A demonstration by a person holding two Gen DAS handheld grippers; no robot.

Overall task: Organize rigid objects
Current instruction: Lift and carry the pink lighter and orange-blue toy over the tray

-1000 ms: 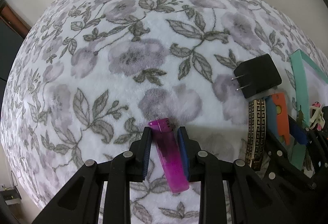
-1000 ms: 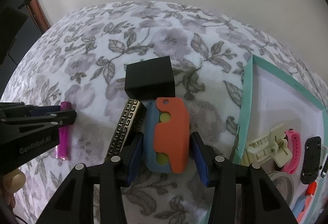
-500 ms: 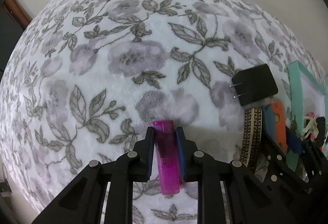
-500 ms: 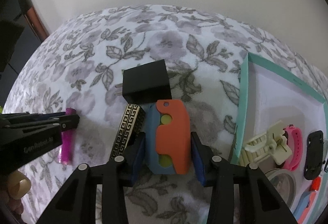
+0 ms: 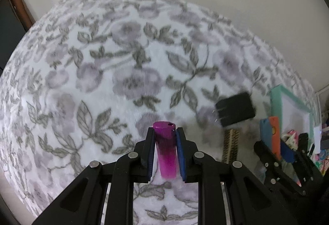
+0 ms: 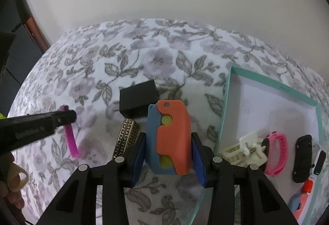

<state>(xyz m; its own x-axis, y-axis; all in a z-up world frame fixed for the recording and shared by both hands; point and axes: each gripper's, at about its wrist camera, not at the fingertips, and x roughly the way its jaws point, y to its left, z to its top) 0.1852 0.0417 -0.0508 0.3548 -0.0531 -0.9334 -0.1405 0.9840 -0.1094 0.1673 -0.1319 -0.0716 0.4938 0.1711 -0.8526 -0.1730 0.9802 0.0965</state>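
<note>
Left gripper point(image 5: 164, 150) clamped on the magenta lighter point(image 5: 165, 151), pads pressed to both long sides, jaws just finished closing in on it. Lifted clear of the floral blanket point(image 5: 98, 72), probably to carry it across to the tray. In the right wrist view, hanging tilted below the left claw's tip, lower end free of the fabric.

Right gripper point(image 6: 167, 155) likewise closed around the orange-and-blue toy point(image 6: 170, 138), jaws having narrowed onto its flat sides, the toy upright between the pads with its holed end away from the camera. Gripped across the narrow width, seemingly because that is the only span the pads can bridge.

Just beyond the toy, a black plug adapter point(image 6: 137, 100); just left of the right claw's left pad, a gold patterned bar point(image 6: 125, 138); both left lying on the blanket, apparently waiting their turn. To the right of the right claw, the teal-rimmed tray point(image 6: 224, 105), already holding a cream clip point(image 6: 244, 150), a pink band point(image 6: 277, 155) and a black fob point(image 6: 302, 157).

Tray's near and far-right parts cut off by the frame edge. Bar's lower end hidden behind the claw. Left wrist view blurred; plug prongs barely legible. Lighter's metal head not visible
</note>
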